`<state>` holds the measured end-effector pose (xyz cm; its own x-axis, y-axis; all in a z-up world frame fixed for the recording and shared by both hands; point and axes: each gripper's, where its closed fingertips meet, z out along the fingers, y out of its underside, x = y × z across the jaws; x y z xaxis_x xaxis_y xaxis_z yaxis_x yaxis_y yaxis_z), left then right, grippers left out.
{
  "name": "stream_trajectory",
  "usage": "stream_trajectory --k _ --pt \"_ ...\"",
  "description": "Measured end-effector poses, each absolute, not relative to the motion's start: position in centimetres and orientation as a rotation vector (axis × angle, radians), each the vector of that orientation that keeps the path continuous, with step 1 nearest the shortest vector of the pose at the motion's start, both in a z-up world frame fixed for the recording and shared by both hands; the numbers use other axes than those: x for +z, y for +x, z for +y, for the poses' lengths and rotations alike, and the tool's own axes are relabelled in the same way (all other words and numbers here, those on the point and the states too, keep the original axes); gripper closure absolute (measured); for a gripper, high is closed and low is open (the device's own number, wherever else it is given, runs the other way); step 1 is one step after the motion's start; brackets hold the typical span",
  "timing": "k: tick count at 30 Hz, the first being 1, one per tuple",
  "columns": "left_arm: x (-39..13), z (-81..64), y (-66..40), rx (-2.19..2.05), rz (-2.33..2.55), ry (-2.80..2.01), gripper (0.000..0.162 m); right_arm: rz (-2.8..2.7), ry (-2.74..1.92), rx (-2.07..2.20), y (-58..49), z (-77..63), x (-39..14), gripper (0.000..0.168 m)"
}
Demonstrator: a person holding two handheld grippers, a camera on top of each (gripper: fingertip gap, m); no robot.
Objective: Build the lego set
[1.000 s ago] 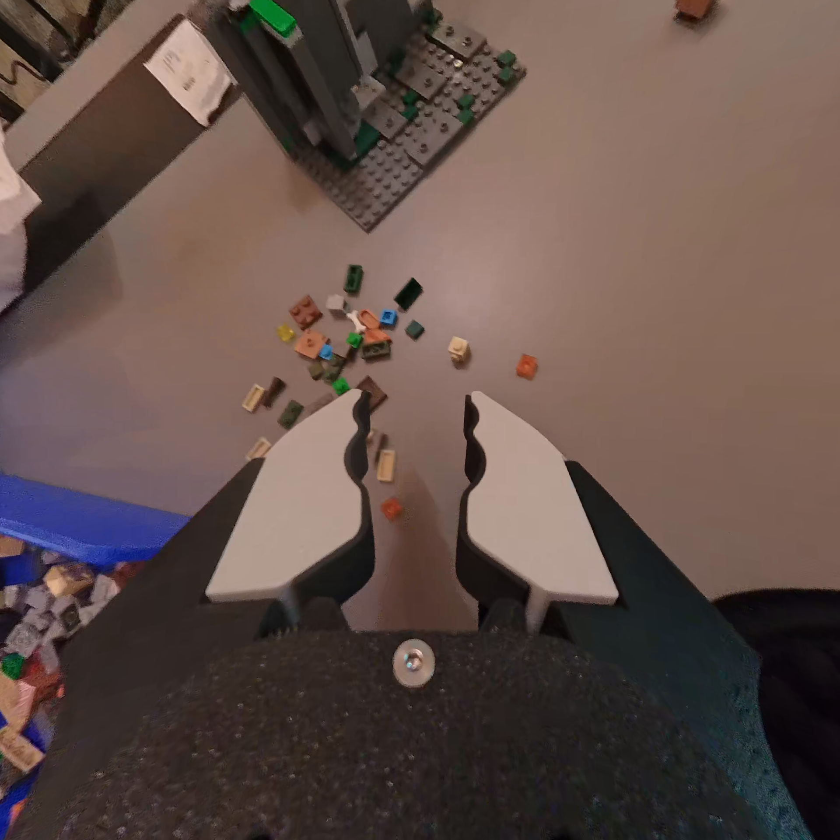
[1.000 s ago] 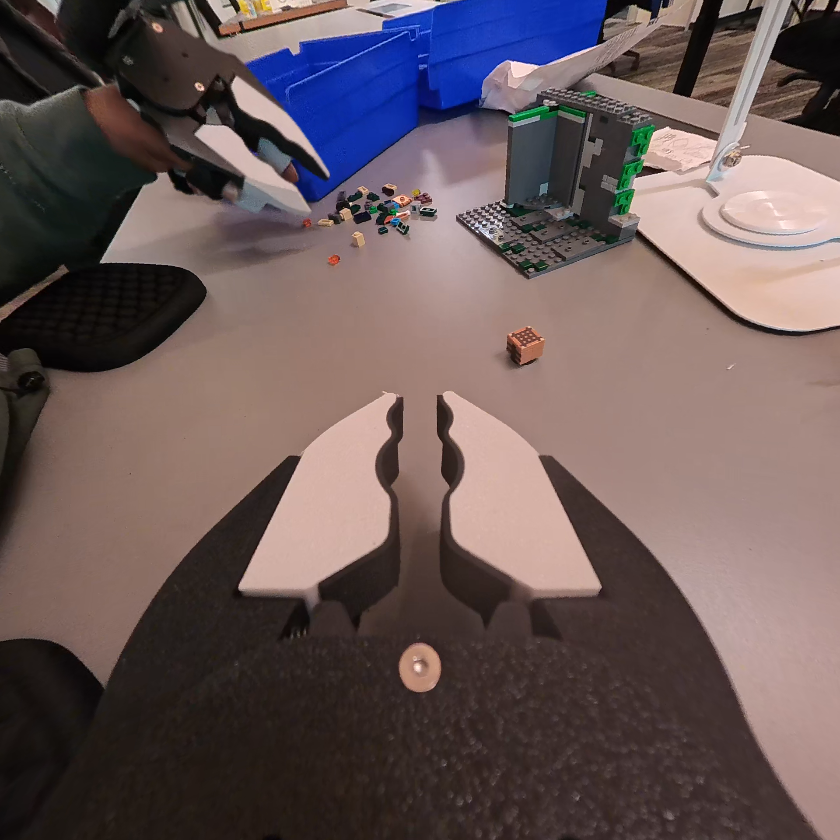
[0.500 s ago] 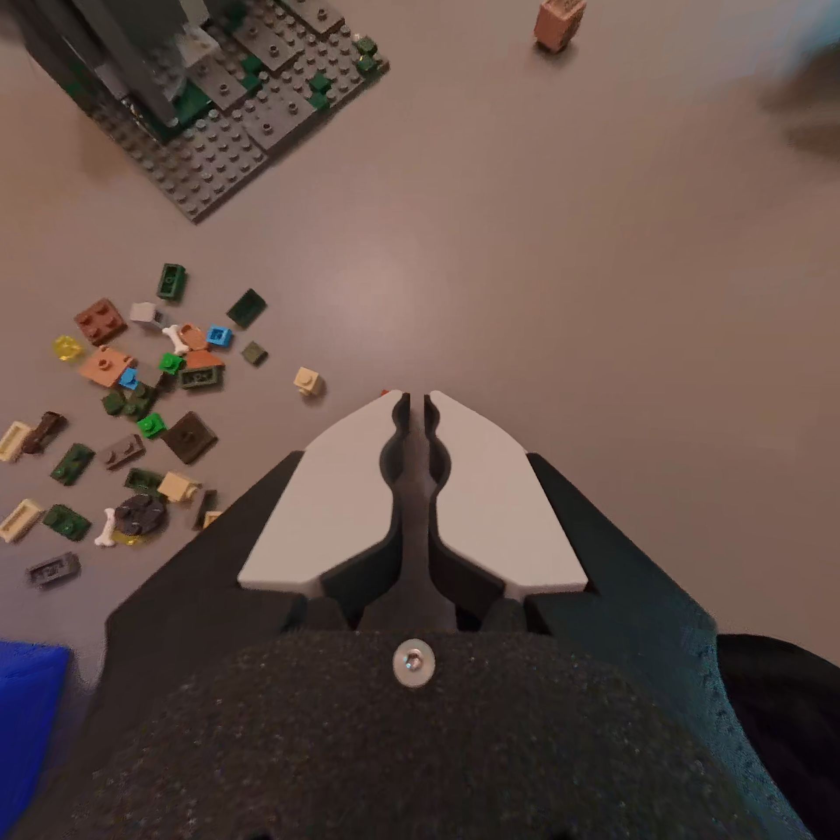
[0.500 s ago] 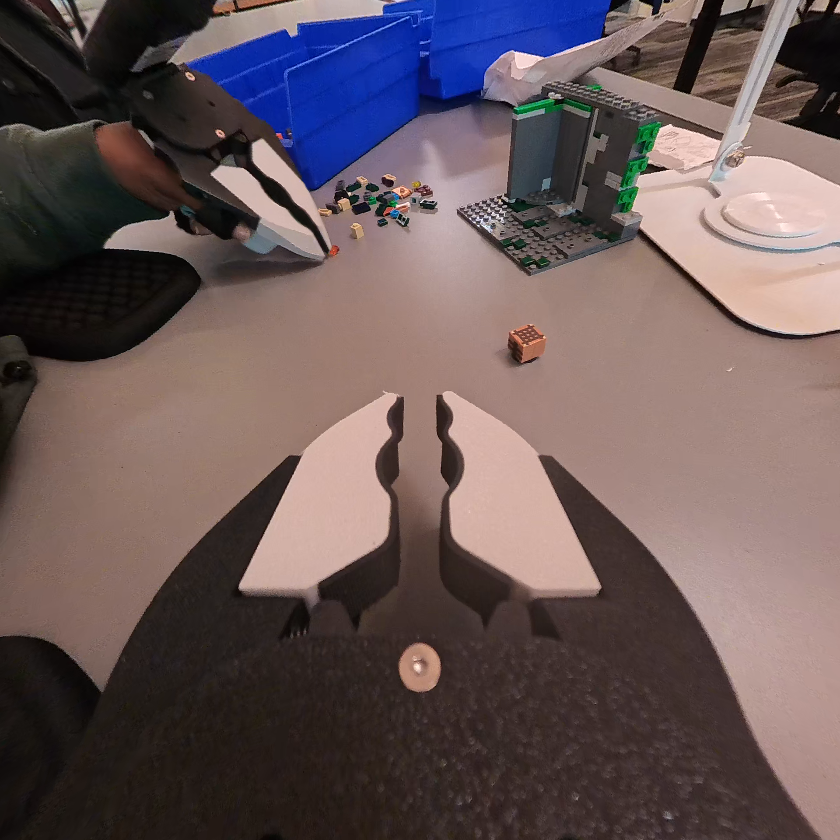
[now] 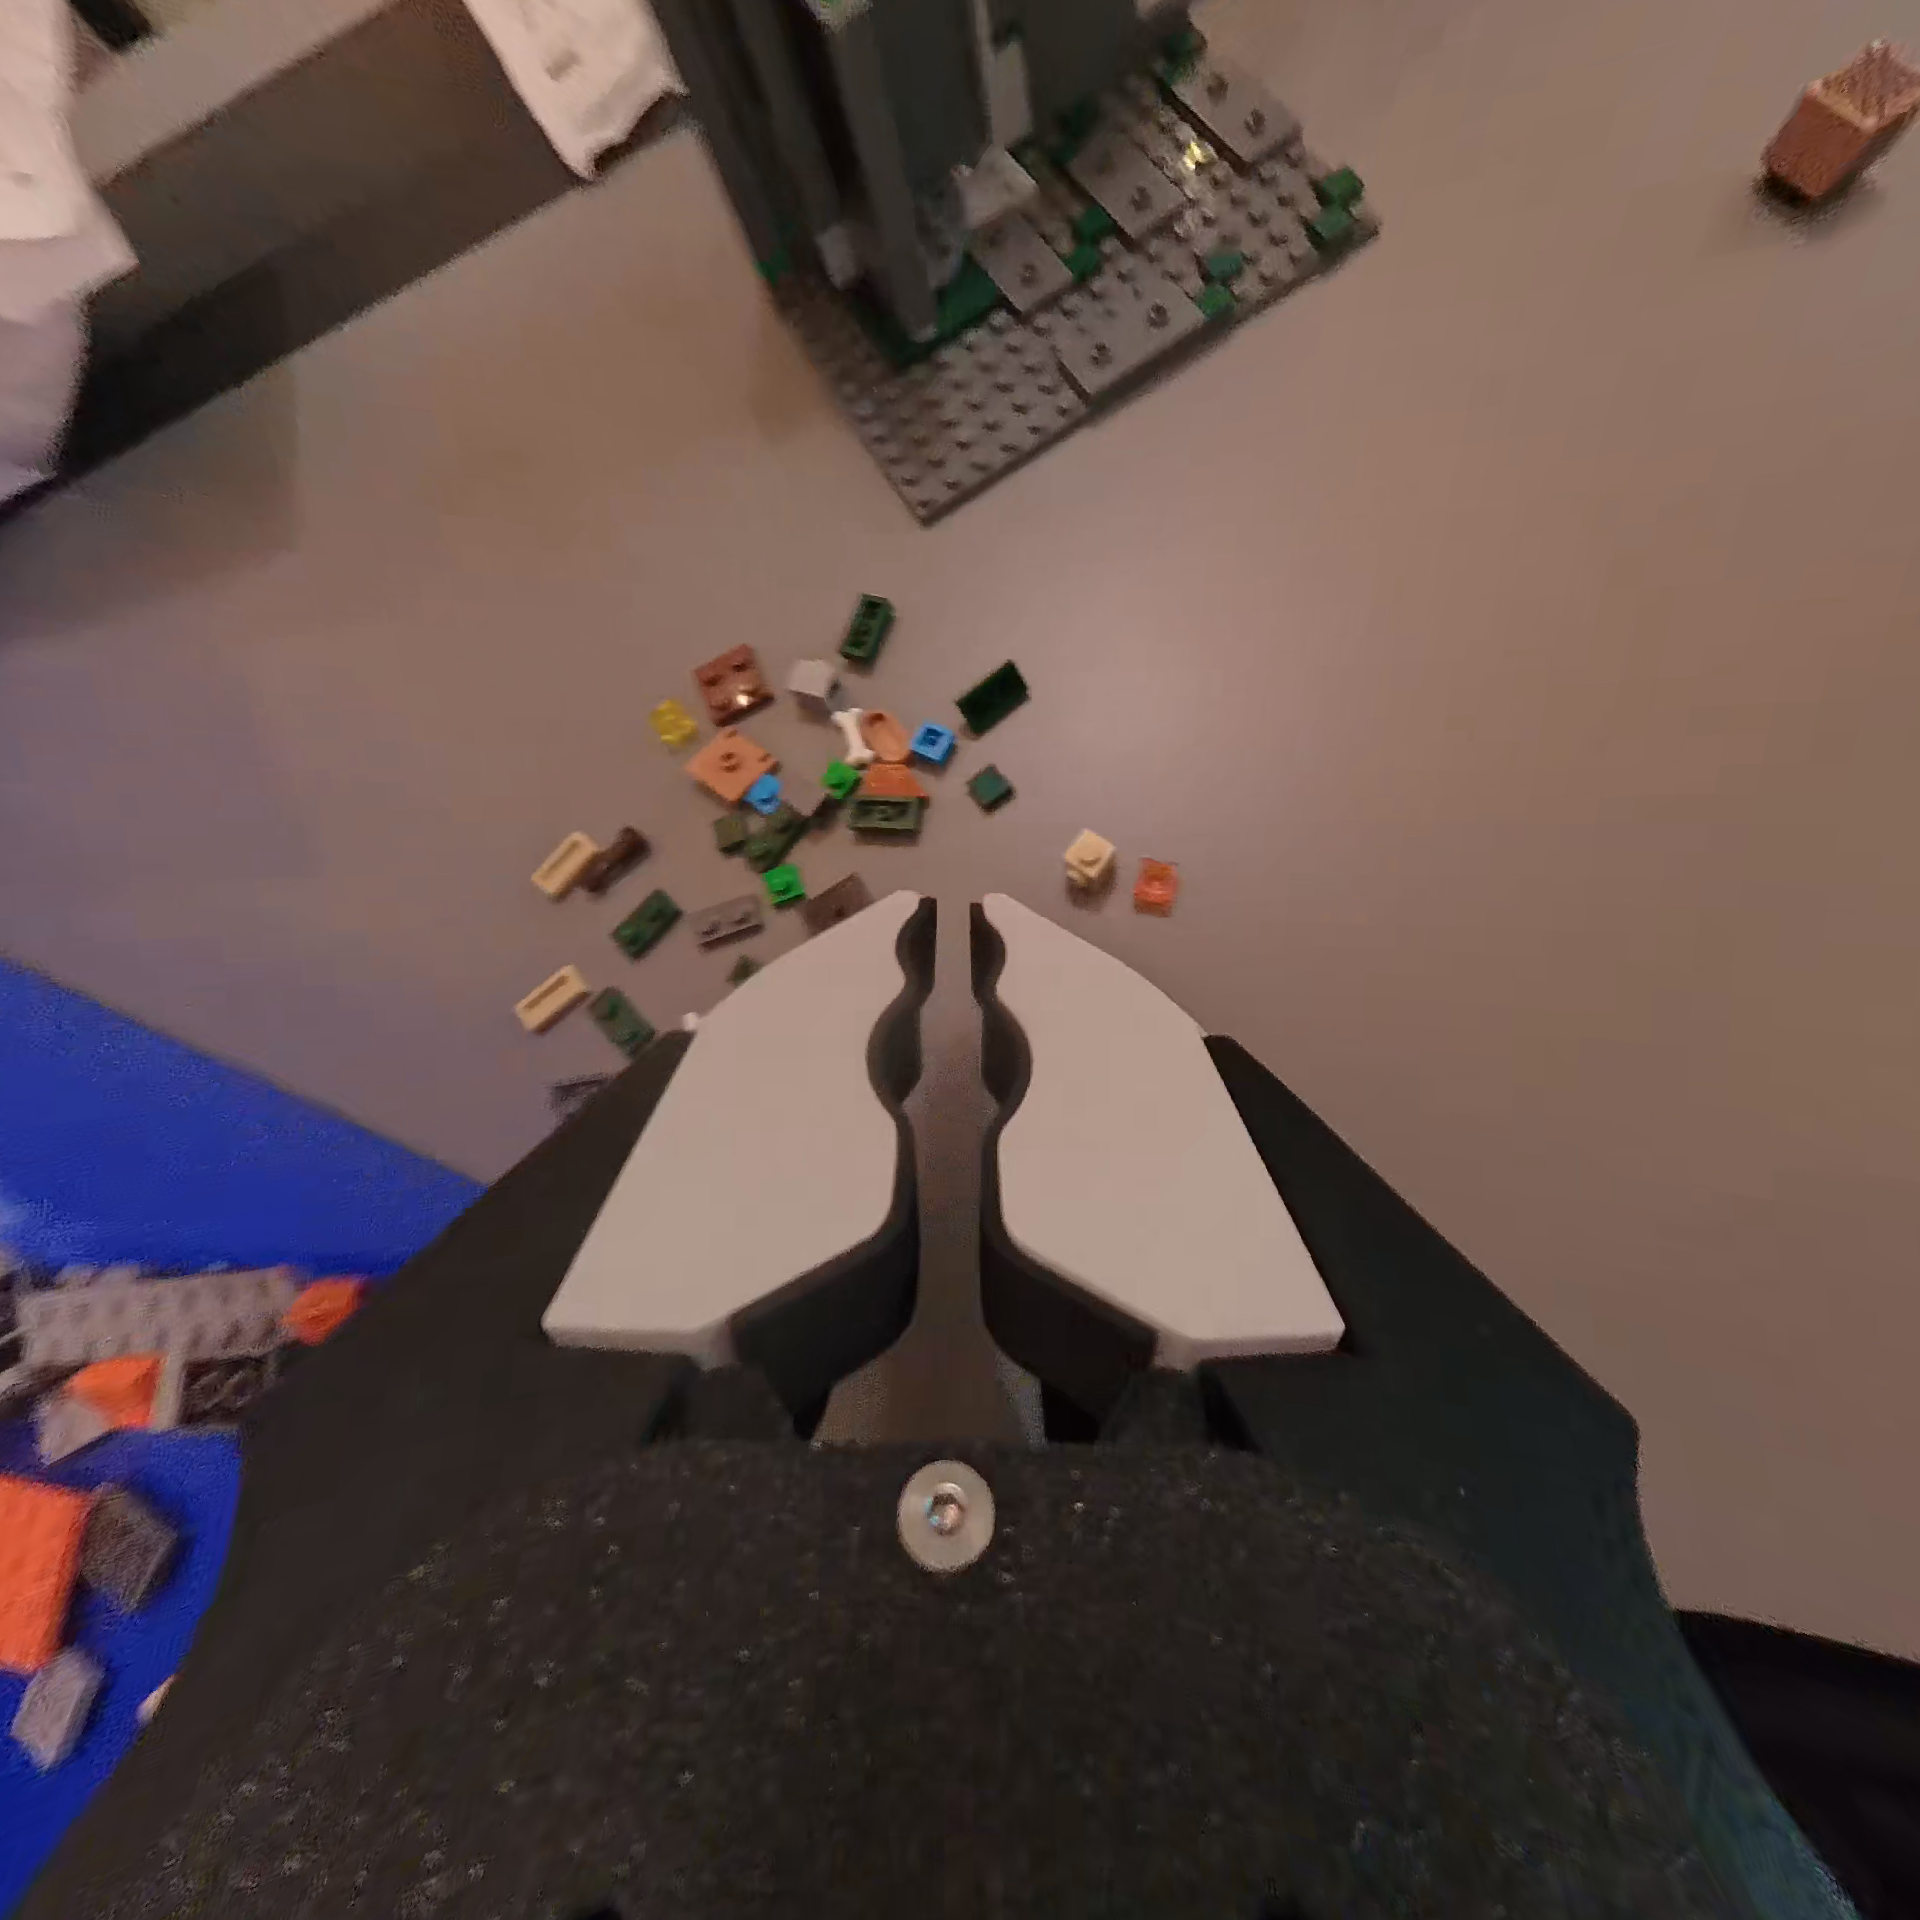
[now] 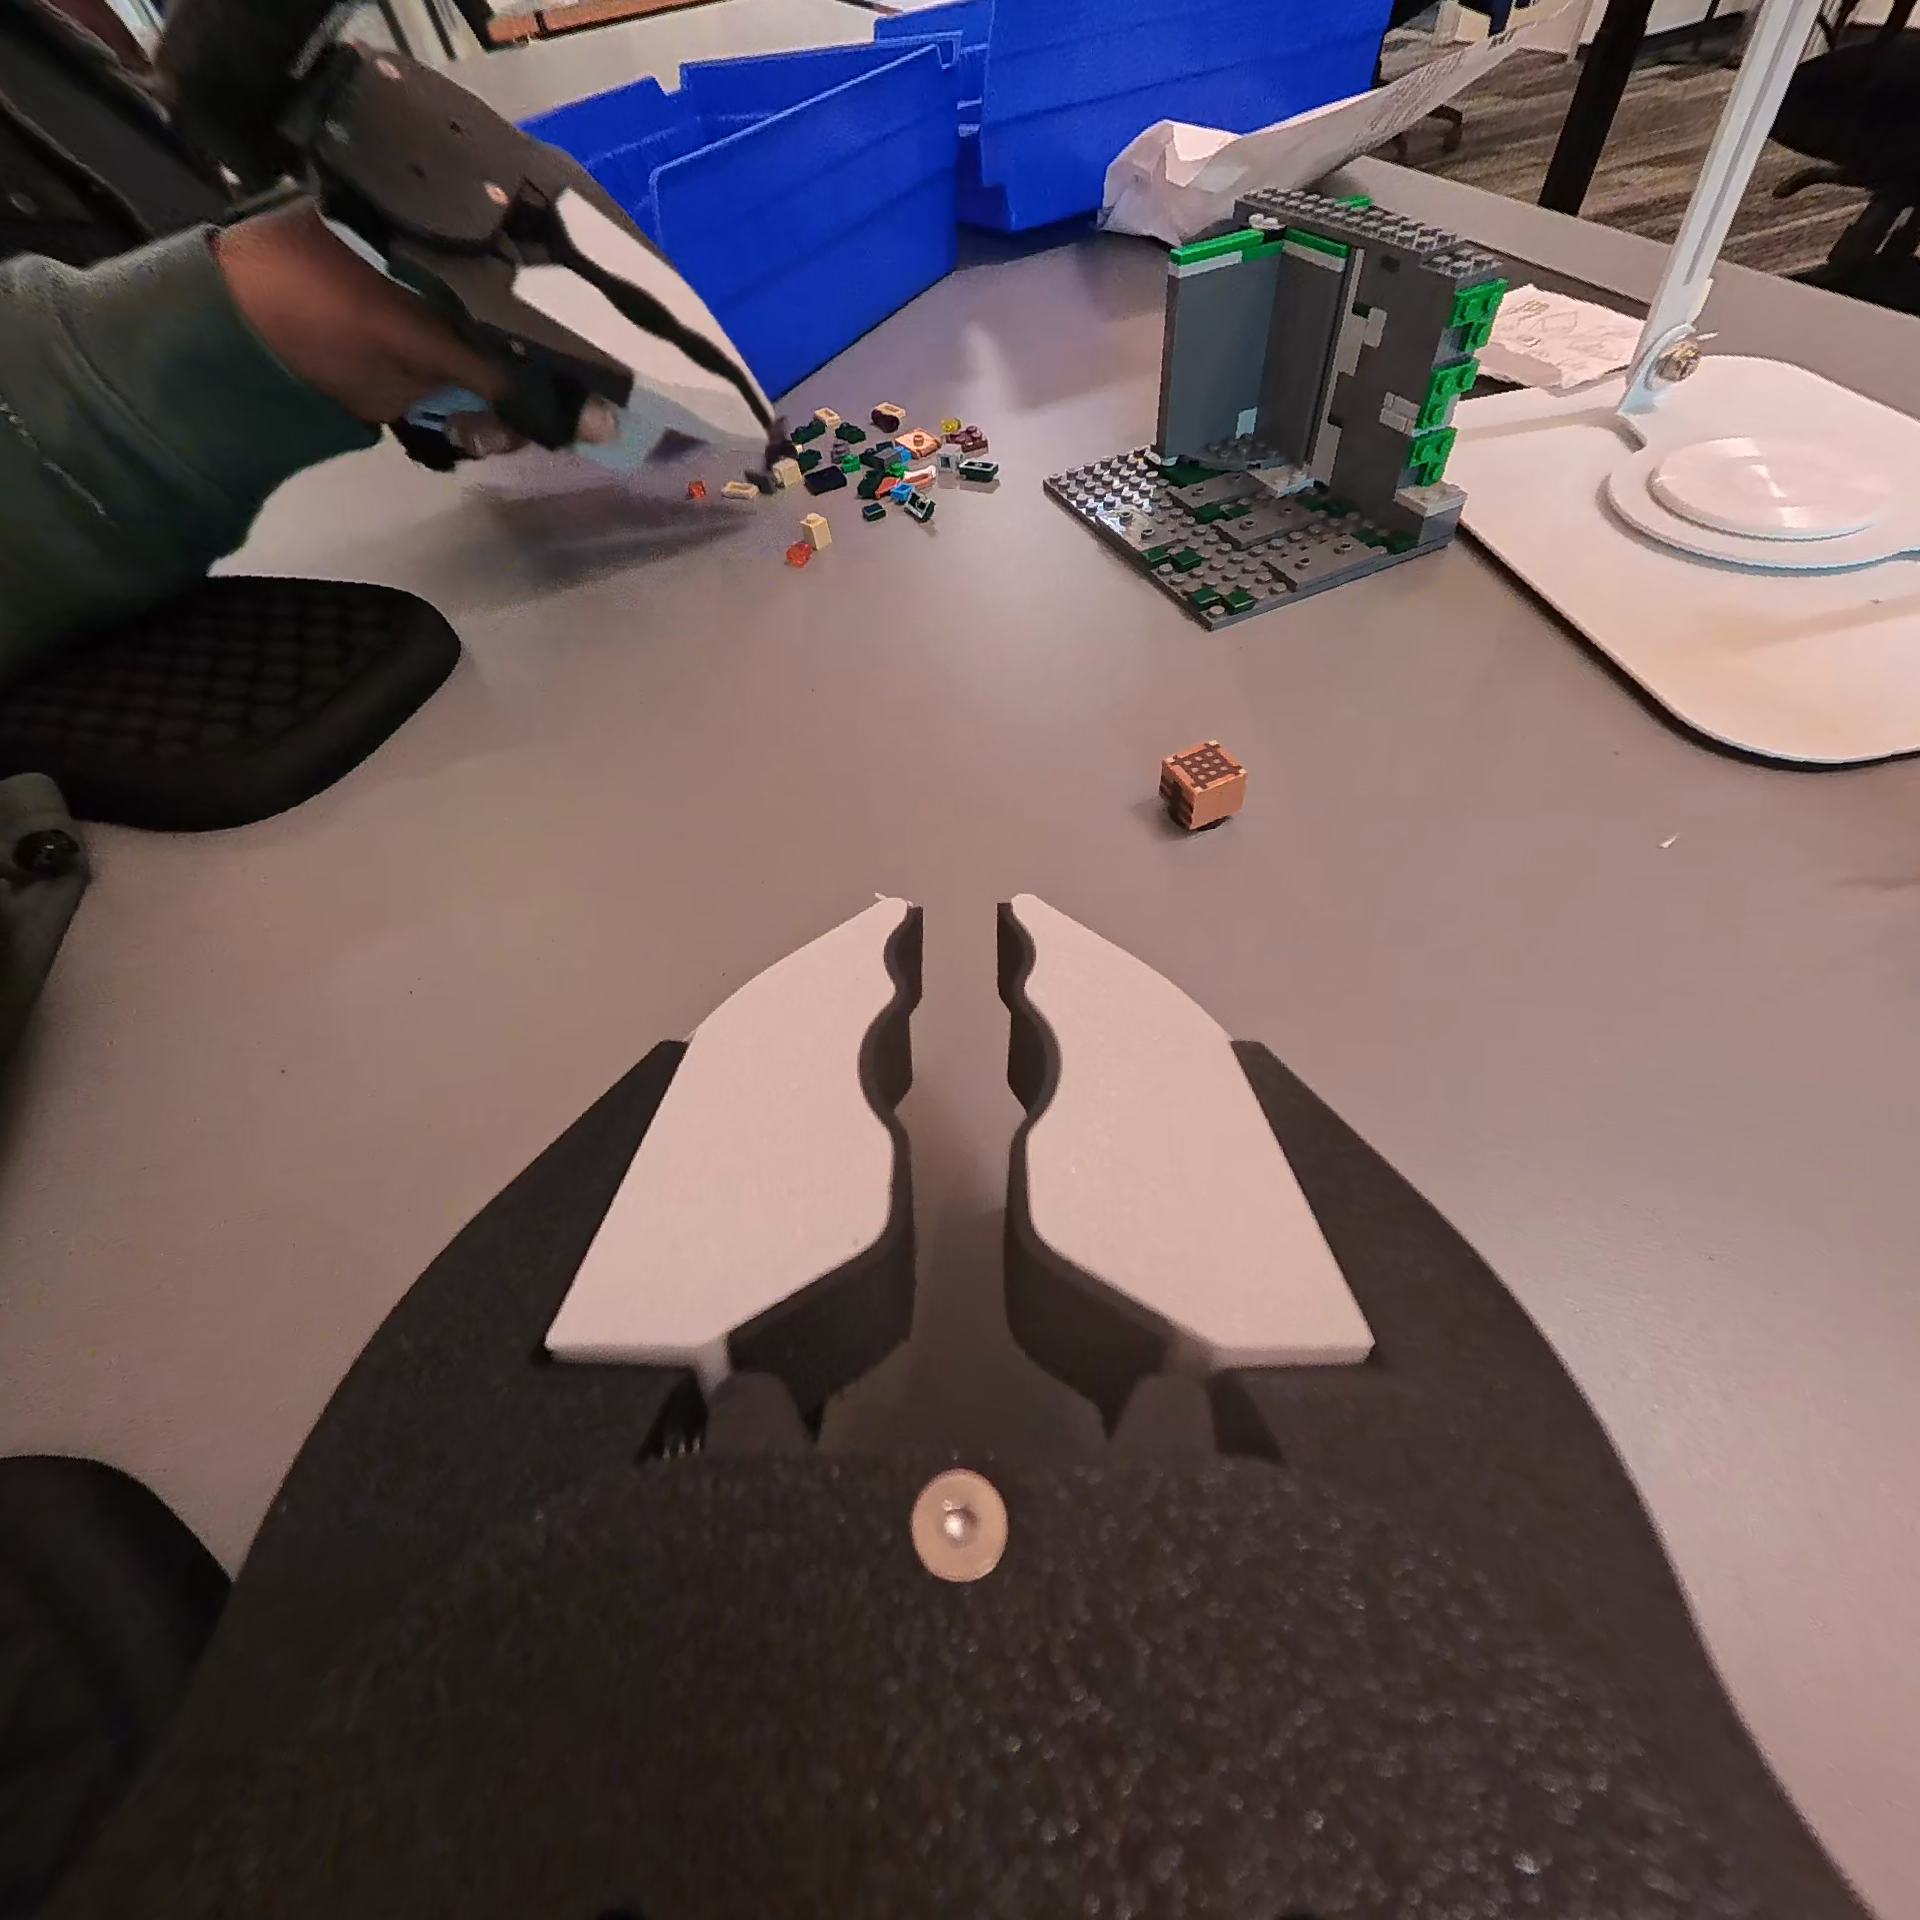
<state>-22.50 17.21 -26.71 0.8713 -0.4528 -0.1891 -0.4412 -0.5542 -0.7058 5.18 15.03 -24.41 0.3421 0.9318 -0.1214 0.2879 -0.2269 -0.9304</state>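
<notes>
**Where everything sits on the table**

We see the table (image 6: 1455,1039) carrying all of it. The scatter of loose pieces (image 6: 883,468) lies at the far left, with the bins (image 6: 810,197) behind it. To the right of the scatter stands the lego build (image 6: 1320,405), its walls at the back of its baseplate, crumpled paper (image 6: 1174,166) behind it. Further right lies the lamp base (image 6: 1766,540). A small cube (image 6: 1202,784) sits alone in front of the build, well apart from it. The left gripper (image 6: 774,447) hangs over the scatter's near-left edge; the right gripper (image 6: 958,909) is nearest us, before the cube. A mesh pad (image 6: 208,686) lies at the left edge.
</notes>
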Motion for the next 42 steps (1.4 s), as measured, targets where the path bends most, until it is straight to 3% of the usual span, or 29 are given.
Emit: stream_trajectory --k 8,15,18,21,42 --pt "-21.4 14.2 -28.8 0.231 0.638 -2.144 0.147 -1.096 -1.723 0.912 5.2 15.1 -24.4 0.155" --pt "-25.1 11.7 -36.1 0.345 0.788 -2.402 0.11 -1.106 -1.725 0.9 5.1 15.0 -24.6 0.155" --pt "-26.9 11.3 -37.6 0.389 0.853 -2.473 0.115 -1.111 -1.729 0.896 5.0 15.0 -24.6 0.155" --pt "-27.9 11.0 -37.7 0.366 0.888 -2.509 0.131 -1.112 -1.732 0.895 5.0 15.0 -24.7 0.155" --pt "-27.9 10.3 -39.0 0.434 0.672 -2.549 0.133 -1.12 -1.732 0.887 5.0 14.9 -24.8 0.156"
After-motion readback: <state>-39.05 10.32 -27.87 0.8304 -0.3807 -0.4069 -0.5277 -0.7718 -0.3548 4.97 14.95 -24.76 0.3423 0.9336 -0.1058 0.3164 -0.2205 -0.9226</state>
